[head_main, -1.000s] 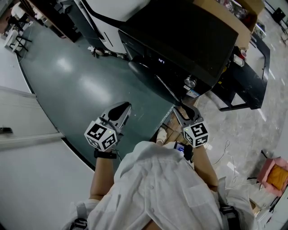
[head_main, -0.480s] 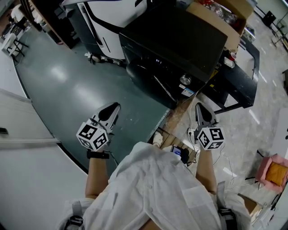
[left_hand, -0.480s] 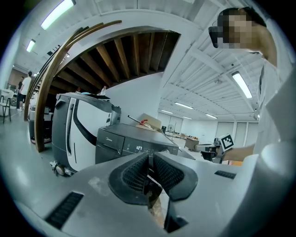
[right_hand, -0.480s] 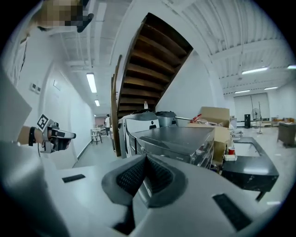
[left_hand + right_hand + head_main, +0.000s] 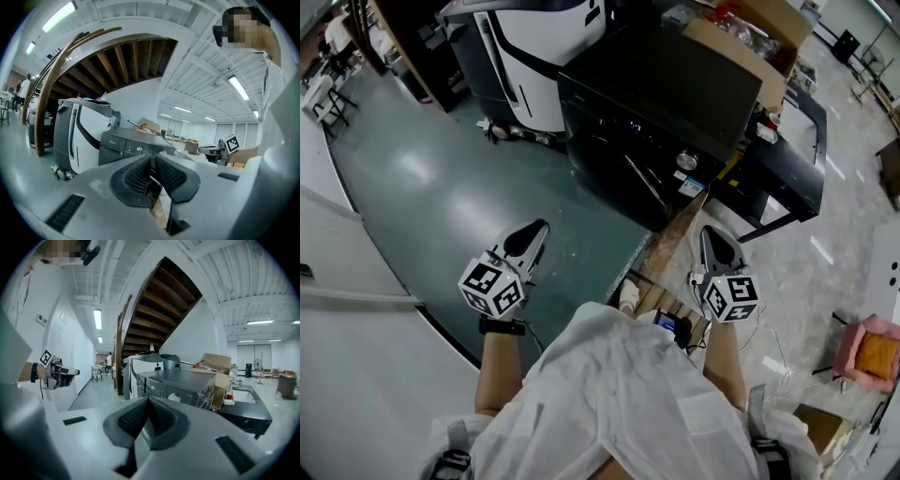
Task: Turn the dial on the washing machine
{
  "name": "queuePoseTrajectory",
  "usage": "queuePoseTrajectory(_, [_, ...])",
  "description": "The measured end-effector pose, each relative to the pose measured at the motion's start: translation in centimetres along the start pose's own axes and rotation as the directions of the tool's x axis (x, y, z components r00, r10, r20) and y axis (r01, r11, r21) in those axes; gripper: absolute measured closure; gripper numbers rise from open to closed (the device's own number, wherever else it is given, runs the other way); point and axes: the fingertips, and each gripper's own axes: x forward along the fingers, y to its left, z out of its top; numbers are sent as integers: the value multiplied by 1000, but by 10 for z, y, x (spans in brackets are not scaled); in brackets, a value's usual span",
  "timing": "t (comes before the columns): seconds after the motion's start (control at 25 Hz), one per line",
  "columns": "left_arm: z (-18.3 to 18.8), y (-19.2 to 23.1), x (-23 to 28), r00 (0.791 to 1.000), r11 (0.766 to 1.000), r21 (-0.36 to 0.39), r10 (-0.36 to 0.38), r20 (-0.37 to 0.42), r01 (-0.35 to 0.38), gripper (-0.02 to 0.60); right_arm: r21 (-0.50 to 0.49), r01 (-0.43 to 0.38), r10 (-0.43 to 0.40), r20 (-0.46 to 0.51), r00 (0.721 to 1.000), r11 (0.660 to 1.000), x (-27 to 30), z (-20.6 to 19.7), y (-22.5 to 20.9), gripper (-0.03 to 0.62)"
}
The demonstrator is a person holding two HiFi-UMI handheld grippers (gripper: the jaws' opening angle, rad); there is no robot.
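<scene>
The black washing machine stands ahead of me, its silver dial on the front panel near the right corner. My left gripper hovers over the green floor, well short of the machine and to its left, jaws shut and empty. My right gripper hangs below the dial, clear of it, jaws also shut on nothing. In the right gripper view the dial shows just above the closed jaws. In the left gripper view the machine sits beyond the closed jaws.
A white and black unit stands left of the machine, an open cardboard box behind it, a low black bench to its right. A wooden board lies on the floor by my right gripper. A wooden staircase rises behind.
My right gripper has swung right and back from beside the machine's lower front. The left gripper has dropped slightly left. The machine now sits higher in the head view.
</scene>
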Motion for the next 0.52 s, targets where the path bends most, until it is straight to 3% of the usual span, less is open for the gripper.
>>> queuePoseTrajectory(0.52, [-30, -14, -124, 1000, 1000, -10, 17, 11, -17, 545, 14, 51, -51, 11, 999, 999, -89, -26, 87, 594])
